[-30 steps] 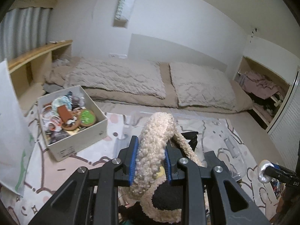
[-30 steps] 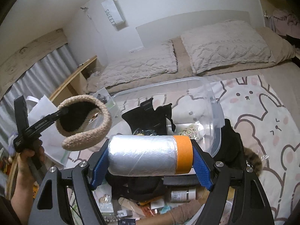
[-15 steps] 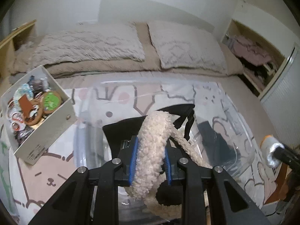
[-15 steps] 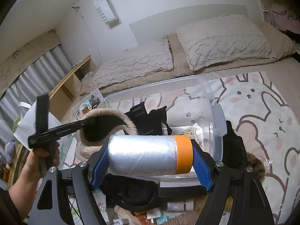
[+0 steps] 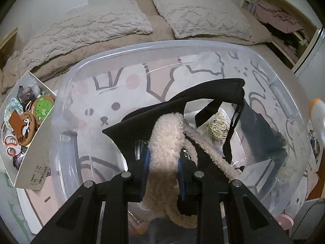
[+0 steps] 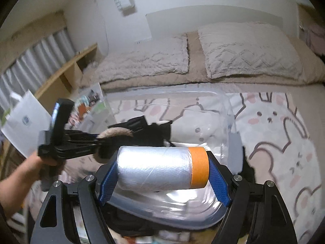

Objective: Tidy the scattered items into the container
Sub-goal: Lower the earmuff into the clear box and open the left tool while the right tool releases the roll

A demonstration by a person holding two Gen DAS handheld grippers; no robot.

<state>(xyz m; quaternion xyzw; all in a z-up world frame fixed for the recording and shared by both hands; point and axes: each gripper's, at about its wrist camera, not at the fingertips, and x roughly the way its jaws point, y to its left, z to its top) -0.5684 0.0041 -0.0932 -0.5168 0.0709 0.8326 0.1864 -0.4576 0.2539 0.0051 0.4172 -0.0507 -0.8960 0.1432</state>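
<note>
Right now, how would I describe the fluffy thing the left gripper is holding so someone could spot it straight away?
Find the big clear plastic bin on the bunny-print blanket. Over its near side, the left gripper pinches cream fleecy earmuffs. Everything else inside is a black bag or small bits; only this is pale and woolly.

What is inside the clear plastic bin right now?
The clear plastic bin holds a black strapped bag and a coil of pale cord. The fluffy earmuffs and bag hide whatever lies beneath them.
</note>
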